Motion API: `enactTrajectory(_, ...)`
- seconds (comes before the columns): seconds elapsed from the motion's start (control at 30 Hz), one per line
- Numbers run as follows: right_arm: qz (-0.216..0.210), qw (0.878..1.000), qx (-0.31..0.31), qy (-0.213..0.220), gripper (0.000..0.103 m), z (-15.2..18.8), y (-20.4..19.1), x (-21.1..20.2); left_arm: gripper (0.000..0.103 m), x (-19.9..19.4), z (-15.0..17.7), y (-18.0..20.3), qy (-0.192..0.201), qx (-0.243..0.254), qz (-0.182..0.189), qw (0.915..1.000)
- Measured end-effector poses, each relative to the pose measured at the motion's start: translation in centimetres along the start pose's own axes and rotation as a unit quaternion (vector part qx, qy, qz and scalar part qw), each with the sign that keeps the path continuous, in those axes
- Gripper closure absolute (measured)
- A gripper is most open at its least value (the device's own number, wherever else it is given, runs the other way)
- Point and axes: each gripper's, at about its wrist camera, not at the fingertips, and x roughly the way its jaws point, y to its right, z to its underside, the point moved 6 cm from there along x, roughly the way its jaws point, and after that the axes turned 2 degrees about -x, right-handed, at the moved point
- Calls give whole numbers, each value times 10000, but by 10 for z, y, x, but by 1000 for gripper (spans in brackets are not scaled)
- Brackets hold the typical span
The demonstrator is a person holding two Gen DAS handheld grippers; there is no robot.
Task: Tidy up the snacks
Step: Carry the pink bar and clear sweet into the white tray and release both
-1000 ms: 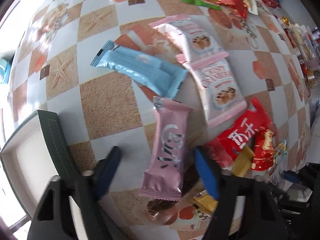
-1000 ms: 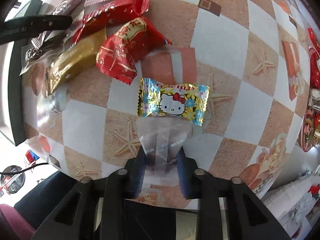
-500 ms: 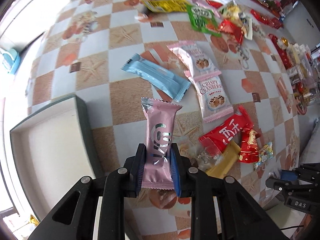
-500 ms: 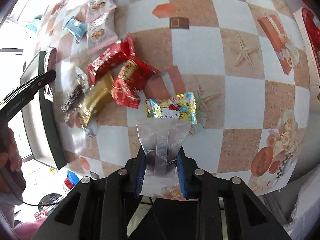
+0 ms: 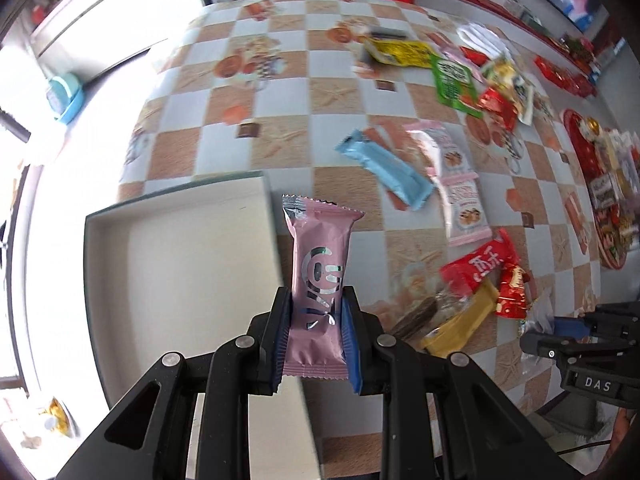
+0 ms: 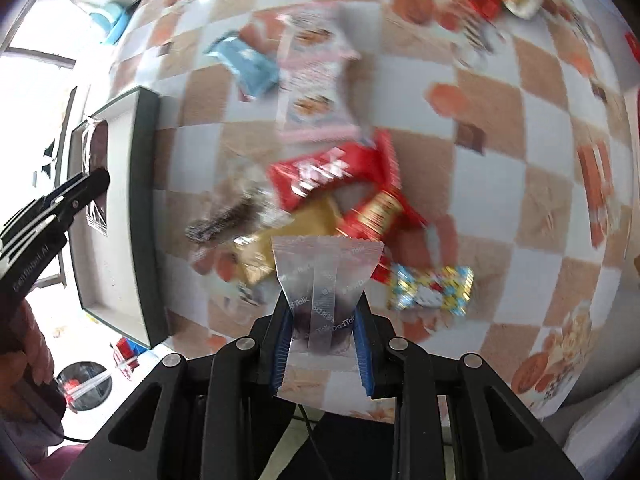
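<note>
- The left tongs point(image 5: 316, 330) are clenched on a pink bar point(image 5: 320, 276), gripping its lower half; the bar stands upright, clear of the table point(image 5: 280, 120), with its top end over the right wall of the tray point(image 5: 180, 280).
- The tray is a shallow open box with a dark rim and a pale floor, lying at the table's near left edge.
- The right tongs point(image 6: 324, 340) are clenched on a clear packet point(image 6: 326, 280) with a dark filling, held above the table in front of a loose heap of snacks.
- That heap, much blurred in the right view, holds a red pack point(image 6: 328, 174), a gold bar point(image 6: 296, 236), a second red sweet point(image 6: 378, 214) and a Hello Kitty sweet point(image 6: 430, 290) just right of the packet.
- Farther off lie a blue bar point(image 5: 384, 168) and a pink cracker strip point(image 5: 456, 180), side by side and touching.
- A green pack point(image 5: 454, 82) and a yellow pack point(image 5: 400, 52) lie near the far edge.
</note>
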Motion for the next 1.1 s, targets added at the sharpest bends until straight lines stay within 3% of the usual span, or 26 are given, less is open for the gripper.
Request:
enactTrajectory(0.63, -99, 9894, -1446, -85, 73, -55, -155, 20, 76, -3, 36, -106, -107, -1087, -257, 9937)
enactTrajectory(1.1, -201, 9808, -1895, -417, 73, -82, -242, 70, 76, 31, 91, -146, -729, -1492, -367, 9854)
